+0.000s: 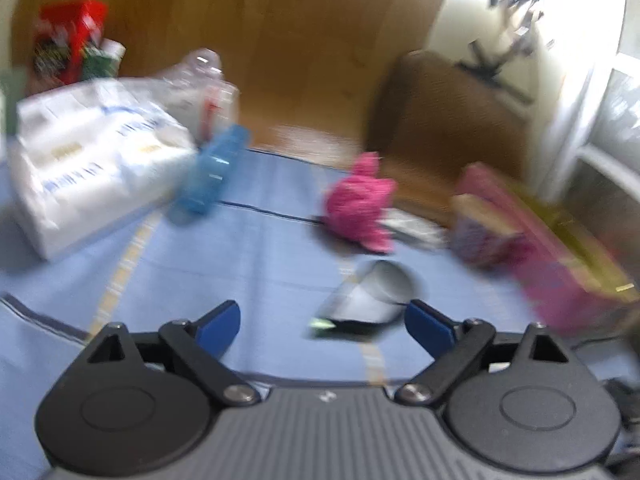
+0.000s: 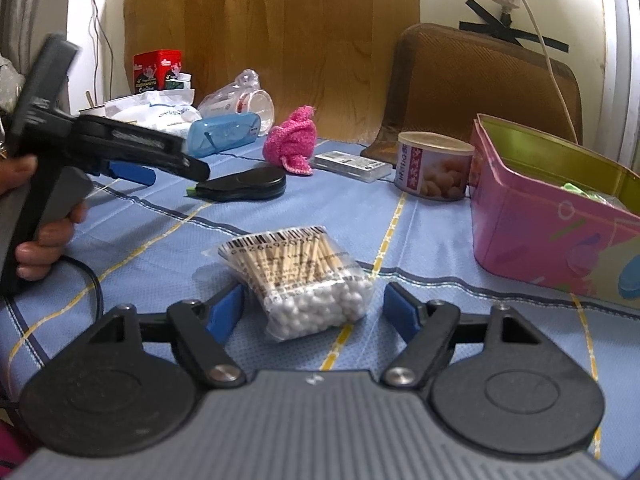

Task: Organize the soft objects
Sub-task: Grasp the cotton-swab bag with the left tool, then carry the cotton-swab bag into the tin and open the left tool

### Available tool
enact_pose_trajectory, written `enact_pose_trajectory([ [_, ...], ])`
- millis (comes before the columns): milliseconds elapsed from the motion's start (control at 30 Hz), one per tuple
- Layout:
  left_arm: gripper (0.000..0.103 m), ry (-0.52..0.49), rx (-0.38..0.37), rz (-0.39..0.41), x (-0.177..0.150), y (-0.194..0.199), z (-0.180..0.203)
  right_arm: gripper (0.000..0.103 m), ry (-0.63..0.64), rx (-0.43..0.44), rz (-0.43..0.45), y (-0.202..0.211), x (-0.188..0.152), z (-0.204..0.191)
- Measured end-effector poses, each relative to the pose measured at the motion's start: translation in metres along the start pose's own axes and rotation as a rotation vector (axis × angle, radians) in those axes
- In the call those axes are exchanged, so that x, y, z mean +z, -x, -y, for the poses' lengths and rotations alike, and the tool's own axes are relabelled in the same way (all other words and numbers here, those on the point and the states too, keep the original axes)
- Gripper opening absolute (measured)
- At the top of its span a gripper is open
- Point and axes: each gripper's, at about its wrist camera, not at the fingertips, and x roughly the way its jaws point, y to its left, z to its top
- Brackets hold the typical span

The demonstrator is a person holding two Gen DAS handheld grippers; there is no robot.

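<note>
A clear bag of cotton swabs (image 2: 304, 280) lies on the blue tablecloth (image 2: 420, 240) between the fingers of my right gripper (image 2: 314, 296). The gripper is open, its blue pads just clear of the bag. A pink knitted cloth (image 2: 294, 146) sits further back, also in the blurred left wrist view (image 1: 360, 204). An open pink tin (image 2: 552, 208) stands at the right with something green inside. My left gripper (image 1: 322, 316) is open over the cloth, nothing between its fingers. A dark oval case (image 1: 372, 292) lies just ahead of its right finger. A hand holds this left gripper (image 2: 176, 174) at the left.
A food can (image 2: 434, 166), a flat white box (image 2: 352, 164) and a blue glasses case (image 2: 224, 134) lie on the table. A white tissue pack (image 1: 92, 168), a clear bag and a red box (image 2: 157, 69) crowd the back left. A brown chair (image 2: 480, 88) stands behind.
</note>
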Motion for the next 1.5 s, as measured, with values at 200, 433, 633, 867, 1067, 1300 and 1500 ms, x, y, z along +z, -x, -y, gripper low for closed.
enact_pose_trajectory([
  [200, 0.085, -0.139, -0.221, -0.094, -0.008, 0.000, 0.047, 0.080, 0.002, -0.001, 0.001, 0.000, 0.000, 0.000],
  [433, 0.049, -0.165, -0.348, -0.247, -0.023, -0.029, 0.078, 0.056, 0.029, 0.012, 0.039, 0.008, -0.006, -0.004],
  [633, 0.048, -0.275, -0.412, -0.151, 0.015, -0.021, 0.126, 0.054, 0.020, -0.083, 0.193, 0.033, 0.005, 0.008],
  [867, 0.049, -0.380, -0.453, -0.110, 0.053, -0.069, 0.214, 0.055, -0.038, -0.258, 0.316, 0.045, 0.035, 0.071],
  [1067, 0.057, -0.423, -0.420, -0.118, 0.051, -0.121, 0.271, 0.056, -0.099, -0.416, 0.292, 0.033, 0.038, 0.135],
  [1300, 0.062, -0.397, -0.403, -0.113, 0.037, -0.115, 0.253, 0.070, -0.161, -0.545, 0.265, 0.038, 0.024, 0.164],
  [1500, 0.066, -0.322, -0.381, -0.073, 0.026, -0.062, 0.169, 0.070, -0.158, -0.480, 0.341, 0.052, 0.021, 0.137],
])
